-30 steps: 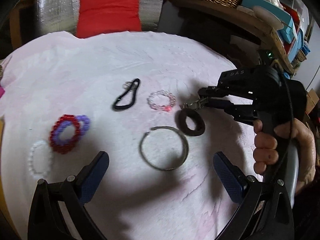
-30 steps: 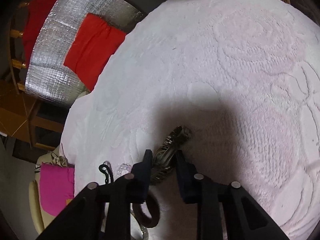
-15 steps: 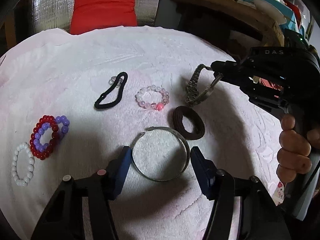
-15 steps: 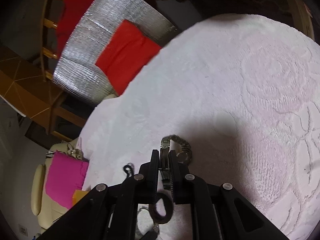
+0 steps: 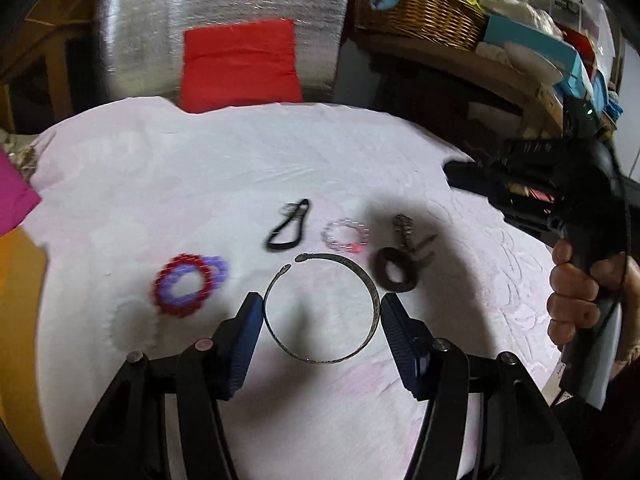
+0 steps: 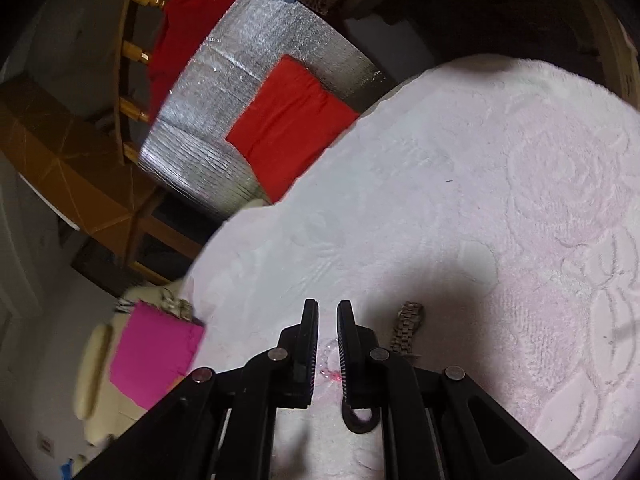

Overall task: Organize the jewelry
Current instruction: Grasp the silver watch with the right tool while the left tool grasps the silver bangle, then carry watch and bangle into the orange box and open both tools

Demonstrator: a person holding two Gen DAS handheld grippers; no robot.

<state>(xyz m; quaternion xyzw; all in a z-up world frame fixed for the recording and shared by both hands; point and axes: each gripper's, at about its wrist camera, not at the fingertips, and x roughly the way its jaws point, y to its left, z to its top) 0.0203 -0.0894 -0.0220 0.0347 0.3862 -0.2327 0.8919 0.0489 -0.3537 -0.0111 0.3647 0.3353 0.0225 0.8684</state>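
Note:
My left gripper [image 5: 321,299] is shut on a thin metal bangle [image 5: 362,274], one pad on each side of the ring. Spread over the pink-white cloth [image 5: 160,184] are a black hair tie [image 5: 288,228], a clear-pink bead bracelet [image 5: 346,234], a brown hair tie [image 5: 394,270], a metal watch [image 5: 404,232], a red bead bracelet [image 5: 182,290] on a purple one [image 5: 218,270], and a blurred white one [image 5: 128,320]. My right gripper [image 6: 327,306] is shut with nothing between its jaws. It hangs above the watch [image 6: 408,326] and the brown hair tie [image 6: 360,420].
A hand [image 5: 576,292] grips the right gripper's handle at the right edge. Behind the cloth stand a red cushion [image 5: 240,64] against silver foil [image 5: 224,8], a wicker basket [image 5: 420,12] and shelves with boxes. A bright pink item [image 6: 156,352] lies off the cloth's left edge.
My left jaws closed in from wide apart onto the bangle. The right gripper pinched the watch and lifted it; now the watch lies on the cloth by the brown hair tie and the right gripper has drawn back.

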